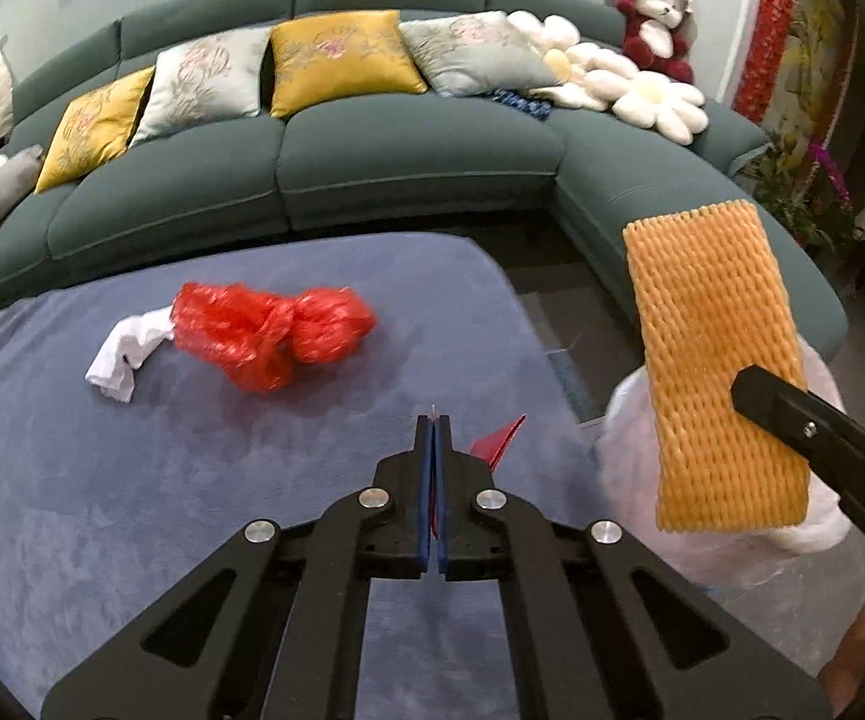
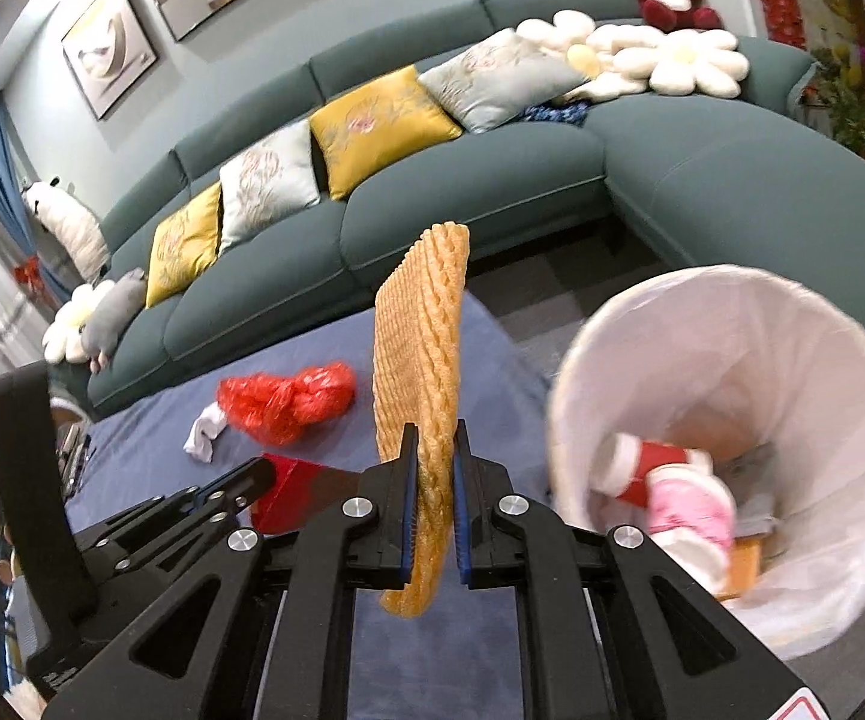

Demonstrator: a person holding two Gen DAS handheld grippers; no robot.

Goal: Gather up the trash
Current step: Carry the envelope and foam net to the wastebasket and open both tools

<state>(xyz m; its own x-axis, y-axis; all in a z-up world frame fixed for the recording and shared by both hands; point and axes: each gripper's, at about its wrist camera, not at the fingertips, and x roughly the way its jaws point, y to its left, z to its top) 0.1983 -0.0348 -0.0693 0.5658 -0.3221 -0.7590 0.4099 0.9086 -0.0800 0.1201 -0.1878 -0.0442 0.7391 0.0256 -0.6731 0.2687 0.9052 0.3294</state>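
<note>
My right gripper is shut on an orange foam fruit net and holds it upright in the air, just left of the white-lined trash bin. The net and the right gripper's finger also show in the left wrist view, above the bin. My left gripper is shut on a thin red paper piece over the blue table. A crumpled red plastic bag and a white tissue lie on the table ahead.
The bin holds red, pink and white trash. A teal sectional sofa with cushions and plush toys curves behind and right of the table. Dark floor lies between table and sofa.
</note>
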